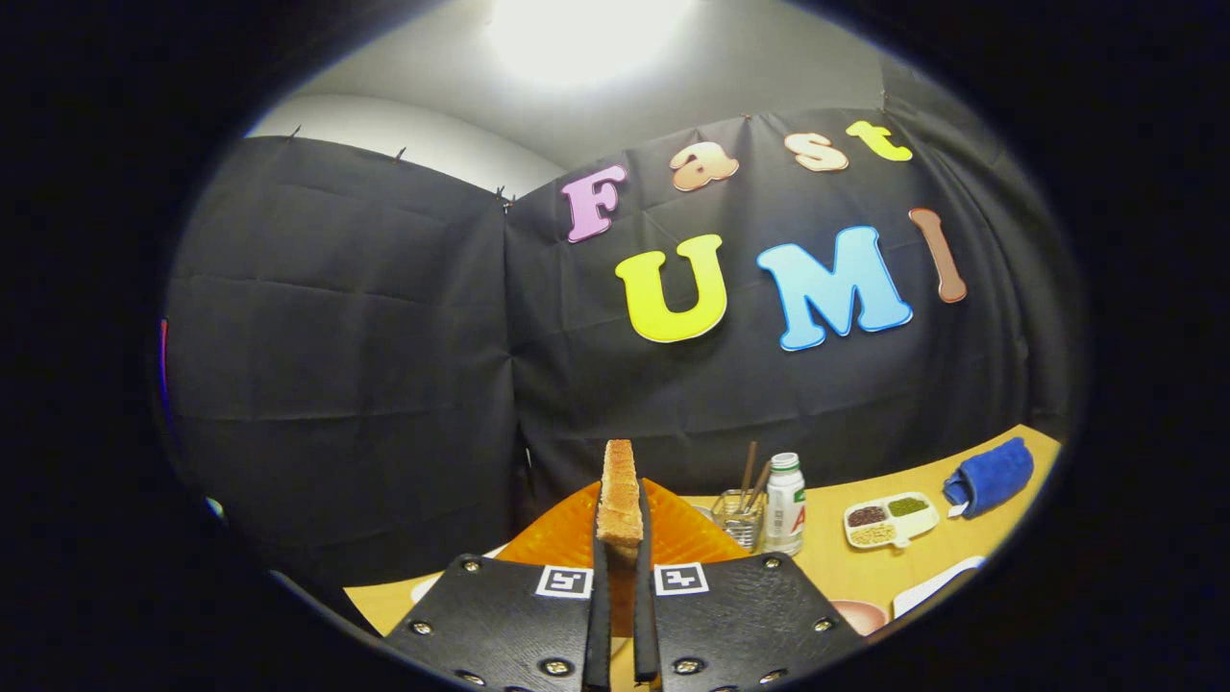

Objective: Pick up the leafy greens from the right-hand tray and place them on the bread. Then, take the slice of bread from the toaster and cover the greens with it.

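Black-draped booth, wooden table [865, 567]: your tongs [621, 577] clench the bread slice [620, 500] edge-on, long axis upright, orange tray [687, 533] just beyond.

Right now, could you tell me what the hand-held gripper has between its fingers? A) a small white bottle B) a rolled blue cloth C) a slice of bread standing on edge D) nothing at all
C: the hand-held gripper is closed on a slice of bread, which stands upright on its edge between both fingers.

Rough toast [620, 500]; seemingly plastic tray [677, 533].
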Demonstrator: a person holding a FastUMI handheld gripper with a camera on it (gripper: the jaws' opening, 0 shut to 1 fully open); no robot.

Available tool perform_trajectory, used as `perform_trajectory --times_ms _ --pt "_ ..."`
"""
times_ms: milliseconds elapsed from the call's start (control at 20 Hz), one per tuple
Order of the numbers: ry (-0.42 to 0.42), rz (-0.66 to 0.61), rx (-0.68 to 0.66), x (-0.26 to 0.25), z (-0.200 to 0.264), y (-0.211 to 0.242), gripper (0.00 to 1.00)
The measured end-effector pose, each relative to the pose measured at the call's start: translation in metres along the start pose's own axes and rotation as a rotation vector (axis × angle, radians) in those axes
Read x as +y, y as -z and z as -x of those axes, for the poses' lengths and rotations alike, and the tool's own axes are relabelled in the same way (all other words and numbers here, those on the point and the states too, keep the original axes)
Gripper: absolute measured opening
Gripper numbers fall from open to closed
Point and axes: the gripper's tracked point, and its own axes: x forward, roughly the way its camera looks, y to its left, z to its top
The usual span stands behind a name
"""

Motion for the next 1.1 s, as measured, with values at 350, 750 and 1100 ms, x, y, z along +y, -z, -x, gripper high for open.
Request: perform_trajectory --times_ms 350,750,1100 --pt "0.161 0.046 0.132 -0.093 0.032 0.059 0.09" --pt "0.315 0.084 0.208 -0.154 0.059 0.107 0.09" --pt "0.337 0.146 0.229 -0.154 0.061 0.126 0.09"
